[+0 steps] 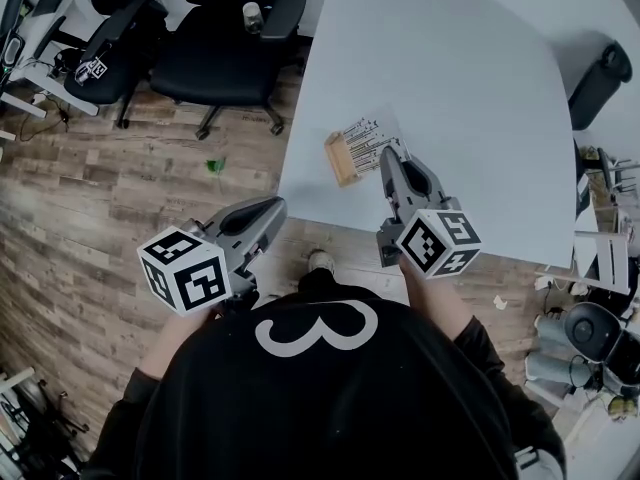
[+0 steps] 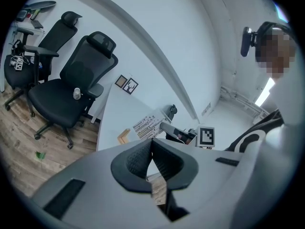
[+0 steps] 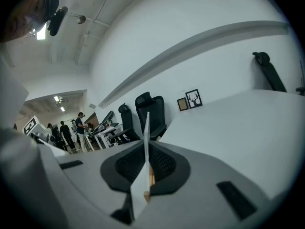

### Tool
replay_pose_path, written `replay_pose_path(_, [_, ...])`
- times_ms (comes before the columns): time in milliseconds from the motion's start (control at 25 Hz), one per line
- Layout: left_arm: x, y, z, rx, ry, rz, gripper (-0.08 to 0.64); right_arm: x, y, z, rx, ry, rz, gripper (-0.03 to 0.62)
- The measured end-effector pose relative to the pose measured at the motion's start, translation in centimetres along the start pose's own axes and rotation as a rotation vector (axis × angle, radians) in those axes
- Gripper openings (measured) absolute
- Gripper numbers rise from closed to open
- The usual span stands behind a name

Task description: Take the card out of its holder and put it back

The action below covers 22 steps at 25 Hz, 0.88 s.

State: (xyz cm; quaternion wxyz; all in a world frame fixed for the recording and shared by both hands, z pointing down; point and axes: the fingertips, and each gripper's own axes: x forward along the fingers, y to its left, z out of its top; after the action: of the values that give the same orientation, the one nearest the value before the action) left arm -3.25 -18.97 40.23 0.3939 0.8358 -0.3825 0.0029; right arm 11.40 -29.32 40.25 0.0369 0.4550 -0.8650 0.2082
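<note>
right claw [image 3: 147, 151] pinches the card [image 3: 145, 142] edge-on between its pads, jaws pressed onto the thin sheet; left claw [image 2: 152, 146] has its jaws pressed together on nothing and hangs off the table's near edge, over the wooden floor [image 1: 90, 238]

the card is above the pale table [image 1: 460, 88] near its front corner, just beside the small wooden holder [image 1: 342, 159] — whether its lower edge touches the holder i cannot tell

black office chairs [image 1: 225, 53] stand on the floor beyond the table, a cup [image 1: 252, 15] on one armrest and a green scrap [image 1: 216, 165] on the boards

only the head view shows the card's printed face and both claws at once – the right gripper view shows the card as a thin white line, plus two small frames [image 3: 189, 100] against the wall and people [image 3: 66, 133] standing far off; the left gripper view shows the card and holder from the side
</note>
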Motion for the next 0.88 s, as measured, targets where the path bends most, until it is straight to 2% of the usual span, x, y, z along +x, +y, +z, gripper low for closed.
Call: replay_pose_path(880, [-1.0, 1.5, 0.1, -0.039, -0.011, 0.005, 0.014, 1.7, 0.6, -2.7, -0.073, 0.066, -0.072, 0.025])
